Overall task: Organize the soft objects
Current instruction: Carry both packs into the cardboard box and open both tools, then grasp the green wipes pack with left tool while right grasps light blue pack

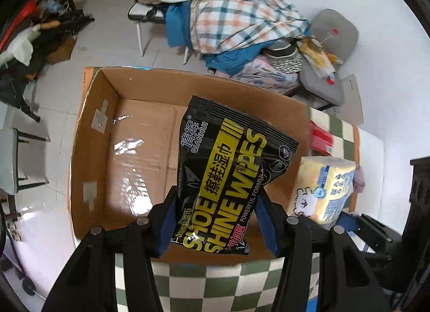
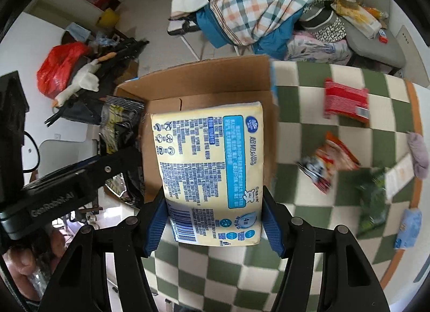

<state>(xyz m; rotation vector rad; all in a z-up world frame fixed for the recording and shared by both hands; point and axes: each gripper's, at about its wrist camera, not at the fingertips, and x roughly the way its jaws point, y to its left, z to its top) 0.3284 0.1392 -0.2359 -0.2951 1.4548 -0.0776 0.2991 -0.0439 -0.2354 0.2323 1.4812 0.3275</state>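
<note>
As the left wrist camera looked down, the left hand-held gripper [image 1: 217, 220] was clamped on the lower end of a black and yellow shoe wipes pack [image 1: 225, 175], its blue pads pressing the pack from both sides. The pack hung upright over the open cardboard box [image 1: 107, 134], which sat at the far left corner of the table [image 1: 204, 285] with its green and white checked cloth. Scraps of tape clung to the box's left wall and floor. Beyond the box's right wall, the yellow tissue pack [image 1: 322, 188] showed beside the dark body of the other gripper, and a red packet [image 1: 321, 138] lay near the table's far edge.

From the right wrist camera, the right hand-held gripper [image 2: 215, 220] was closed on the tissue pack [image 2: 209, 172], held printed side up over the box's near right wall [image 2: 204, 89]. To the left, the shoe wipes pack [image 2: 121, 129] appeared in the left hand-held gripper [image 2: 118, 159], over the box's left side. On the checked cloth toward the right edge lay the red packet [image 2: 345, 102], a red and white snack bag [image 2: 328, 161], a green bag [image 2: 372, 204], what looked like a small blue cloth [image 2: 408, 228], though blur made it hard to be sure, and a lilac soft item [image 2: 418, 155].
</note>
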